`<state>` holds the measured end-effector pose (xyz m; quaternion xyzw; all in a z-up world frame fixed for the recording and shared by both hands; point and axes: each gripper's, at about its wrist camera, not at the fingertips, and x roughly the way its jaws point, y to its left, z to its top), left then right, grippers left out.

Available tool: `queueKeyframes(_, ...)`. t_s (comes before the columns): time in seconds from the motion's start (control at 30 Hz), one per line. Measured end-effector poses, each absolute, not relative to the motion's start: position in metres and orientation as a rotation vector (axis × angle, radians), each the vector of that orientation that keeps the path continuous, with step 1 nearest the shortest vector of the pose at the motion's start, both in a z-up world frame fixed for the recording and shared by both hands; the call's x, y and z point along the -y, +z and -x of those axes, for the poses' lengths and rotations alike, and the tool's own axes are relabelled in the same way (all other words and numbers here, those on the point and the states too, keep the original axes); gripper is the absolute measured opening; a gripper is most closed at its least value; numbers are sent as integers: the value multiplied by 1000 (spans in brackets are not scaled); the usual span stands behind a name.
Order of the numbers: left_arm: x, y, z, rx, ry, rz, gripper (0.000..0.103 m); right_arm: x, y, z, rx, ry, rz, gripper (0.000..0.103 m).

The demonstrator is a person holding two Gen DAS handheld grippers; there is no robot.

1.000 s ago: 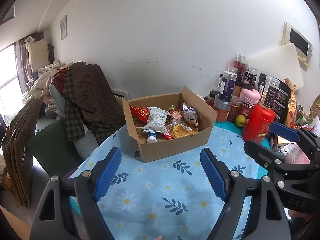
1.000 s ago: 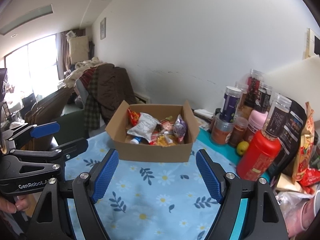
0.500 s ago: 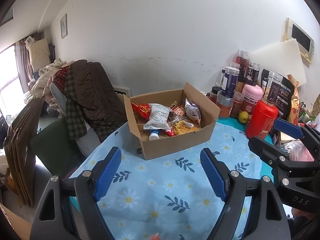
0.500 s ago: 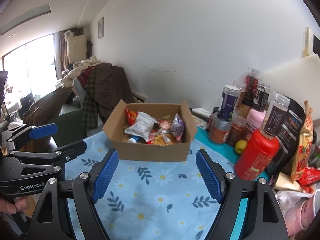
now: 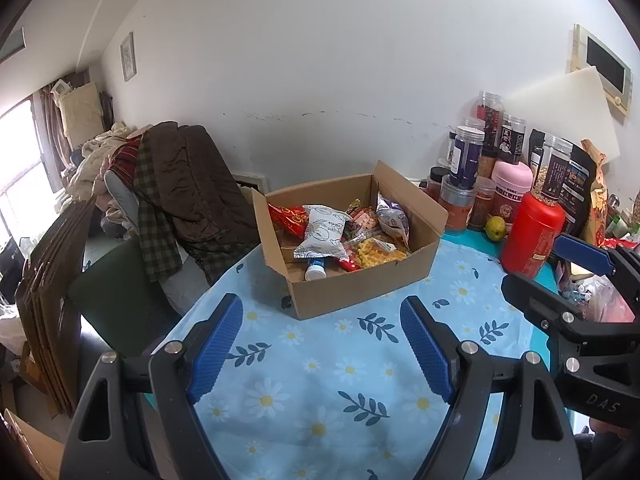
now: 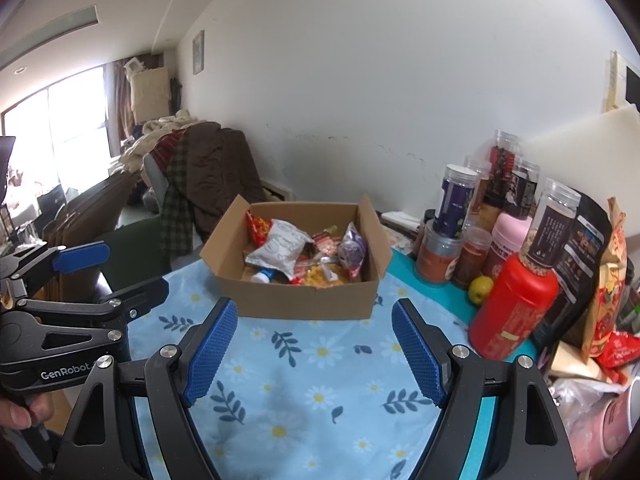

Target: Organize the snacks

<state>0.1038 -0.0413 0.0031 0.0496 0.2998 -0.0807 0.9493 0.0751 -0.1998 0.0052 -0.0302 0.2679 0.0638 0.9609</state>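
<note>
1. The left gripper point(image 5: 322, 344) is being held above the daisy-print tablecloth point(image 5: 320, 380) with its blue pads spread apart and nothing between them.
2. The right gripper point(image 6: 314, 350) is being held likewise, its pads apart and nothing gripped.
3. The open cardboard box point(image 5: 360, 284) is being carried by the table, toward its far edge near the wall.
4. Snack packets are being kept inside the box: a white packet point(image 5: 322, 236), a red packet point(image 5: 290, 218), a purple packet point(image 5: 394, 220) and a yellow packet point(image 5: 378, 254).
5. A red canister point(image 6: 514, 312) and a green fruit point(image 6: 480, 289) are being kept among the jars point(image 6: 456, 204) along the table's right edge.
</note>
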Motion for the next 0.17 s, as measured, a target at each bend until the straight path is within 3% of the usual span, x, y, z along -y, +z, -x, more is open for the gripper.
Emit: queueKeyframes(0.17,41,2,-106,-613,-169,-98,81,201,5,-76,-543,117,62,80)
